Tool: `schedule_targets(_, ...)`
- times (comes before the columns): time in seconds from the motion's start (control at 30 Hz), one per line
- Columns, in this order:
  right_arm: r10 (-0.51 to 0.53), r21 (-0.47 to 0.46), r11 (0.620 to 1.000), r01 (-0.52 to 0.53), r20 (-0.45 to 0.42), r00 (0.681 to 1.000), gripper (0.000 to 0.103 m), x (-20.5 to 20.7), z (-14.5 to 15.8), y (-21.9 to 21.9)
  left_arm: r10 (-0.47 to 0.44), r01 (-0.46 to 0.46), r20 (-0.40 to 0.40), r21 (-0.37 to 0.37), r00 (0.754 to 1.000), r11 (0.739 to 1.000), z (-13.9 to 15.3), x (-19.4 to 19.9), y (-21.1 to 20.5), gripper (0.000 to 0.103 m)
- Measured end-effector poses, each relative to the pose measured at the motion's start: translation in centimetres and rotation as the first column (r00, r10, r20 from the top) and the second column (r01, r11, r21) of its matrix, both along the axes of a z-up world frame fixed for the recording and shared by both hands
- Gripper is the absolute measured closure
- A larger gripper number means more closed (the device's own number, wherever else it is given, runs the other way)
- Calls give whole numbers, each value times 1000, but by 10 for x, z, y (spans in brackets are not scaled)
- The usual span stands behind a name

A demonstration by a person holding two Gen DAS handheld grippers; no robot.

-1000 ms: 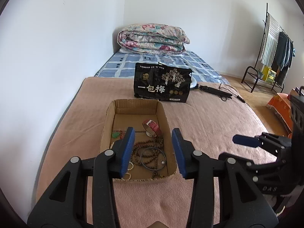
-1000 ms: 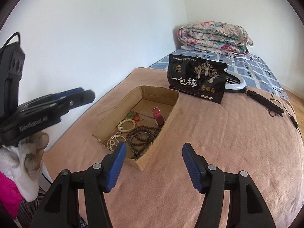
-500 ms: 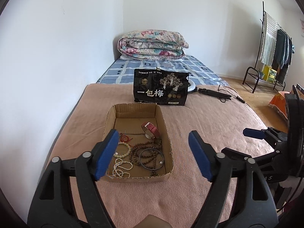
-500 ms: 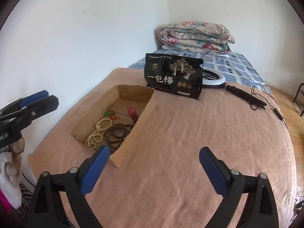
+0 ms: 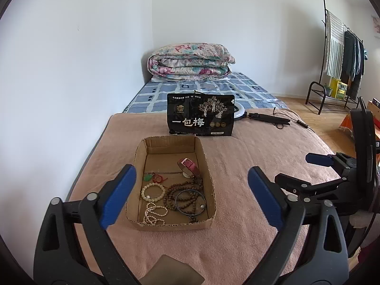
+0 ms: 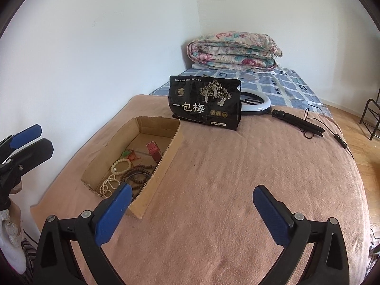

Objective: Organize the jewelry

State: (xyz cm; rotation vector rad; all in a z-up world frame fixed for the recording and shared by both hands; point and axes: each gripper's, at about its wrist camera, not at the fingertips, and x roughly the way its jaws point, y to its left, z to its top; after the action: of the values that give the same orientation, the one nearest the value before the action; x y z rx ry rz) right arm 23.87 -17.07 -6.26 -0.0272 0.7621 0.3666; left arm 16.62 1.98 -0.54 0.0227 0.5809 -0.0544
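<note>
Ahead of our fingers: a shallow brown cardboard box [image 5: 174, 185] lies on the pink fleece blanket [image 5: 249, 166] that covers the bed, its open top facing up so all the jewelry shows at once.

Left gripper [image 5: 190, 194]: we hold it above the blanket with its blue-padded fingers [image 5: 117, 196] spread wide and empty; the box sits between and just beyond them, which we judge lines it up for a reach inside.

Right gripper [image 6: 191, 213]: its fingers are also spread wide and hold nothing; the box lies forward and to the left of them, its near corner just beyond the left pad.

Jewelry, nearest our left fingers: a string of small white pearls [image 5: 154, 213] in loose loops at the box's near wall, beside a thin dark bangle [image 5: 190, 200] lying over a long coil of brown wooden beads [image 5: 185, 191].

Jewelry, further in: a cream round-bead bracelet [image 5: 153, 192], then a green pendant on a red cord [image 5: 154, 178], and a pink strap watch [image 5: 188, 168] towards the far right wall.

How it looks: the pieces overlap and tangle in the near half, while the far half of the floor is bare.

Beyond the box: a black foil snack bag with white characters [image 5: 200, 117] stands upright, well past our fingers; a white ring light on a black folded stand [image 6: 268, 109] lies behind it.

Our judgement: sorting has not begun; the bangle on top looks easiest to lift first.
</note>
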Motion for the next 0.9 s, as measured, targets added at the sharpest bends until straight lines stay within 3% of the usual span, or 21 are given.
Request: schedule_targets(0.9, -15, 7, 1000, 15, -4, 1000, 0, 3, -3, -3, 39, -39, 7, 2, 999, 999, 6, -4, 3, 0)
